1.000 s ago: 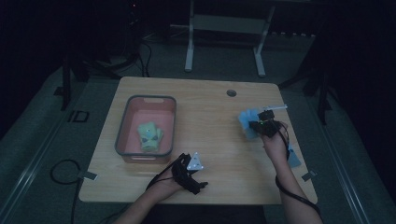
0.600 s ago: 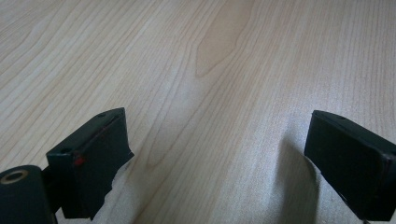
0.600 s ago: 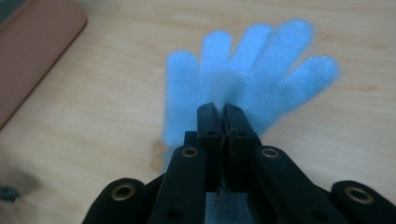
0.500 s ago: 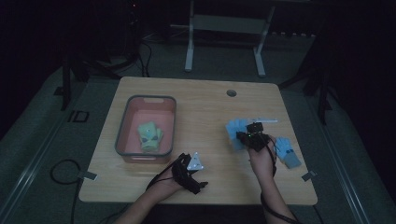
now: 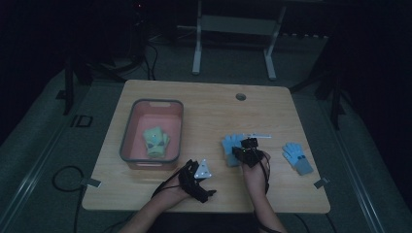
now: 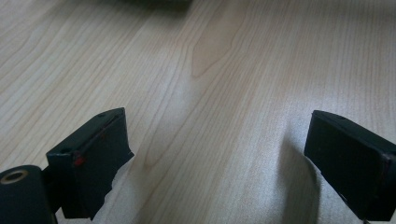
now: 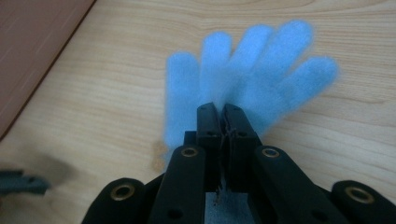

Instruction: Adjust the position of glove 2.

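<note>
Room: dark all round; a metal frame stands on the grey floor beyond the table, and cables trail at the left.
Table: pale wood table with a small round hole near its far edge; the grain shows plainly in both gripper views.
Bin: a pink bin with a grey rim sits on the table's left part; a pale green glove lies inside it, toward the near end; in the right gripper view a corner of the bin's side shows at upper left.
Left gripper: the left gripper rests low over the table at the near edge, just right of the bin's near corner; its jaws stand wide apart with only bare wood between them.
Right gripper: the right gripper is near the table's middle, right of the bin; its jaws are pressed together, pinching the blue glove at the palm, with cloth showing in the slit between them.
Blue glove: the blue glove hangs from the closed jaws just above the wood, fingers spread away from the camera; blurred; in the high view it lies between the bin and the second glove.
Second blue glove: a second blue glove with a grey cuff lies flat on the table's right part, well apart from the right gripper.
</note>
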`<action>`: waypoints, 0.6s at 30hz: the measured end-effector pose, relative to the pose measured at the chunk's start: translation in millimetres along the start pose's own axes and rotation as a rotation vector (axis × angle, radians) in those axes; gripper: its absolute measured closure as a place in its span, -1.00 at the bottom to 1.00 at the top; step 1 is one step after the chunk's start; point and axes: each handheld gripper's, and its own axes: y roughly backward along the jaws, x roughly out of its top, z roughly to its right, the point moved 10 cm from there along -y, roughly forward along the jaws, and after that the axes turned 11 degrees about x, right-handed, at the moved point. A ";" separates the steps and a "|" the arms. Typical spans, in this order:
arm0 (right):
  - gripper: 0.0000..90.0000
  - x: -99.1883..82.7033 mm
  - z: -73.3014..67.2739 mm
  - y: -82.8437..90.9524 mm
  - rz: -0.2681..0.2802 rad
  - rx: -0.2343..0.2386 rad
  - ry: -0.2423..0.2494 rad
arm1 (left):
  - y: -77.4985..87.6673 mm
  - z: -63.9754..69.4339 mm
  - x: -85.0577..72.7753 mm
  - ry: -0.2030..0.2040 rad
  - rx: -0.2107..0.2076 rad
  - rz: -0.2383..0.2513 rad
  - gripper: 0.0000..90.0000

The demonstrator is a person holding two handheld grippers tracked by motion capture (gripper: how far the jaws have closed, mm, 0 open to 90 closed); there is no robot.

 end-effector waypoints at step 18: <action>0.37 -4.5 11.9 2.3 -0.006 0.009 0.006 | -1.6 -1.0 -2.3 -0.016 -0.003 0.004 -0.84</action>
